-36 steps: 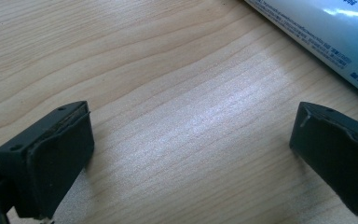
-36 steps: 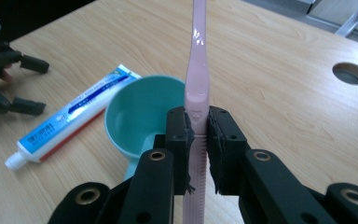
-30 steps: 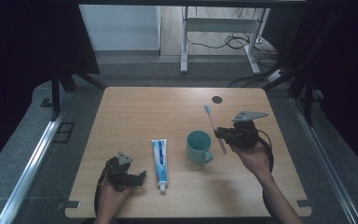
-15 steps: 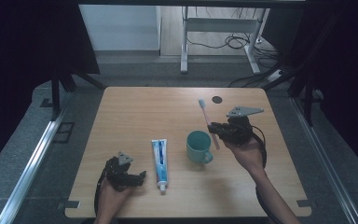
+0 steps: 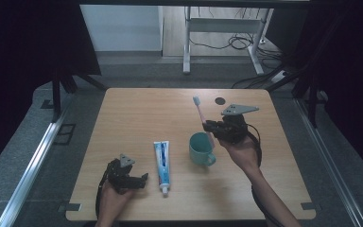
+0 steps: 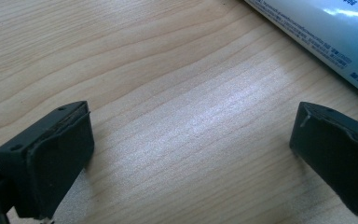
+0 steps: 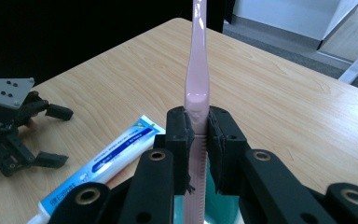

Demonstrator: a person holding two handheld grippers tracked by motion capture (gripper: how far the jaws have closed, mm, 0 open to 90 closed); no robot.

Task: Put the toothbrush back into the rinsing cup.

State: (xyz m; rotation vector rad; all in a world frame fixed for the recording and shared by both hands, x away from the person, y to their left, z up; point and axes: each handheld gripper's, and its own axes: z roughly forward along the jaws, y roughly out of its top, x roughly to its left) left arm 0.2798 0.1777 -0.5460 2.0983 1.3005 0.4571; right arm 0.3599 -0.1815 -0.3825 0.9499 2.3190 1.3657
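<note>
My right gripper [image 5: 210,126] is shut on a pink toothbrush [image 5: 201,118], held above the right half of the table with its blue-bristled head pointing away and its lower end over the teal mug [image 5: 201,149]. In the right gripper view the pink toothbrush [image 7: 197,84] stands upright, pinched between the pads of that gripper [image 7: 198,128], with the mug's teal rim just below. A white and blue toothpaste tube [image 5: 161,161] lies left of the mug. My left gripper [image 5: 139,181] rests open on the table at the front left; in its own view the gripper [image 6: 191,154] spans bare wood, with the tube [image 6: 321,32] beside it.
The wooden table [image 5: 137,113] has a small dark round hole [image 5: 220,100] near its far right edge. Dark curtains stand on both sides, and a metal stand with cables sits on the floor beyond the far edge.
My right gripper has carried the toothbrush leftward and slightly up, so it now sits over the mug. The left gripper has stayed in place.
</note>
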